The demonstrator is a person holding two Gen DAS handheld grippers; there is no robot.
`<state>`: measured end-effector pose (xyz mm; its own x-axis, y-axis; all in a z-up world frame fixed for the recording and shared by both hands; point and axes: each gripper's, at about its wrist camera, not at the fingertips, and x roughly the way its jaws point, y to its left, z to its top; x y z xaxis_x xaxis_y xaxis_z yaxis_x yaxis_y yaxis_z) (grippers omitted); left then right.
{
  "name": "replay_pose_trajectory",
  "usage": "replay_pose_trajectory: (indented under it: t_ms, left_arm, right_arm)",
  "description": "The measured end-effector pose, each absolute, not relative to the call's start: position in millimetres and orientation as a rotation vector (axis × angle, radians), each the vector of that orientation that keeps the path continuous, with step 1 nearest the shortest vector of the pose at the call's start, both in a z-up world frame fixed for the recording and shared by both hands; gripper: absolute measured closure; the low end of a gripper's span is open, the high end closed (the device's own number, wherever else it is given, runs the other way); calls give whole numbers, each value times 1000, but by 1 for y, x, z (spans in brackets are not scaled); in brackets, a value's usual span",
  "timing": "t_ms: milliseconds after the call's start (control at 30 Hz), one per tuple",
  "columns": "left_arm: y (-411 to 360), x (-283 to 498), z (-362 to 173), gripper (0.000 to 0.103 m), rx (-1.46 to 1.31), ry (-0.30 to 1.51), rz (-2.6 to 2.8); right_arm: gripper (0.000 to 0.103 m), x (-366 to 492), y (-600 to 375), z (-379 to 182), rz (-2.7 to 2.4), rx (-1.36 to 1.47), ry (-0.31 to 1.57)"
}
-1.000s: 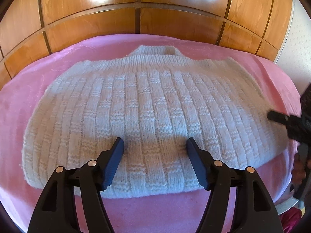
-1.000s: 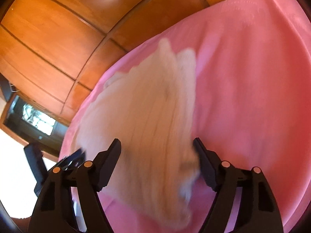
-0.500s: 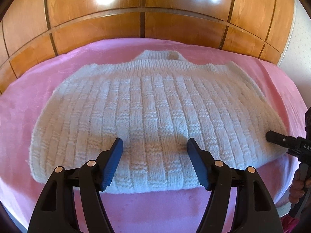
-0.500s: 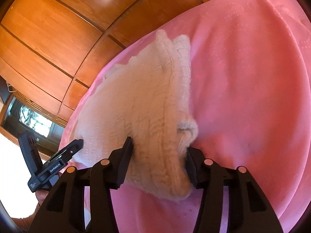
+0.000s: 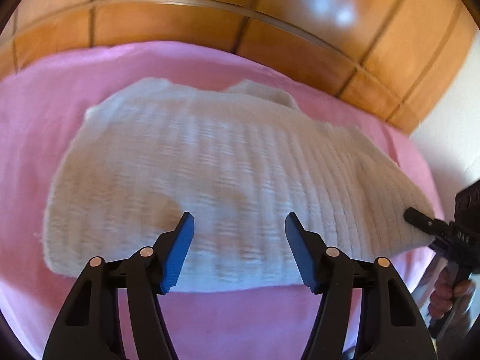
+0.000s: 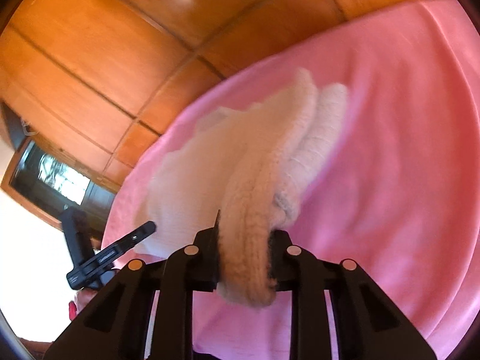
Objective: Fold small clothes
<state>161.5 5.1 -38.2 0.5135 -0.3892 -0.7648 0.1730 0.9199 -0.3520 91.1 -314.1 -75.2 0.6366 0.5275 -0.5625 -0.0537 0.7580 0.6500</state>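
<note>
Right wrist: wooden panelling (image 6: 90, 69) behind sweater (image 6: 240, 162)

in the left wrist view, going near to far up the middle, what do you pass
left claw → bare pink blanket → white knitted sweater → more pink blanket → wooden panelled wall

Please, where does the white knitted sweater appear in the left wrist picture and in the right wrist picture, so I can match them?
Left wrist view: the white knitted sweater fills the middle, spread on the pink cover.
Right wrist view: the sweater runs from the centre to the bottom middle, its edge bunched between the jaws of the right gripper.
Shared landmark: the wooden panel wall along the top.
</note>
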Motion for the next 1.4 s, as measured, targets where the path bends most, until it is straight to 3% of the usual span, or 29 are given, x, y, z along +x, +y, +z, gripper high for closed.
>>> replay_pose_trajectory:
  t_ms: [67, 333, 433, 633, 967, 1000, 1067, 1133, 1200, 1233, 1300, 1400]
  left_arm:
    - [29, 165, -34, 48, -339, 965, -374]
    - [84, 171, -20, 48, -604, 906, -505]
    - [86, 174, -19, 40, -641, 907, -548]
    - [64, 196, -28, 26, -705, 985, -663]
    - [-14, 231, -38, 26, -623, 1071, -761]
    - [-21, 232, -36, 27, -587, 1081, -757]
    - [-39, 234, -33, 44, -506, 1096, -773]
    - [-51, 238, -31, 78, -435, 1104, -751]
    - [-54, 238, -29, 83, -400, 1097, -741]
    - [-55, 238, -26, 84, -381, 1083, -728]
    - [-52, 238, -16, 86, -358, 1051, -715]
    - [-40, 236, 7, 87, -325, 985, -700]
  right_arm:
    - [82, 97, -299, -60, 391, 609, 808]
    - [84, 141, -195, -36, 547, 475, 810]
    - [84, 149, -163, -49, 552, 407, 843]
    - [84, 138, -145, -72, 527, 294, 857]
    - [84, 115, -131, -76, 487, 78, 778]
    - [84, 113, -129, -77, 482, 61, 768]
    - [84, 112, -128, -78, 475, 49, 752]
    - [81, 109, -132, -77, 463, 48, 736]
    - [74, 106, -142, -76, 469, 86, 732]
    - [60, 103, -149, -74, 485, 117, 733]
    - [47, 90, -173, -68, 547, 202, 717]
    - [46, 84, -209, -63, 547, 332, 690]
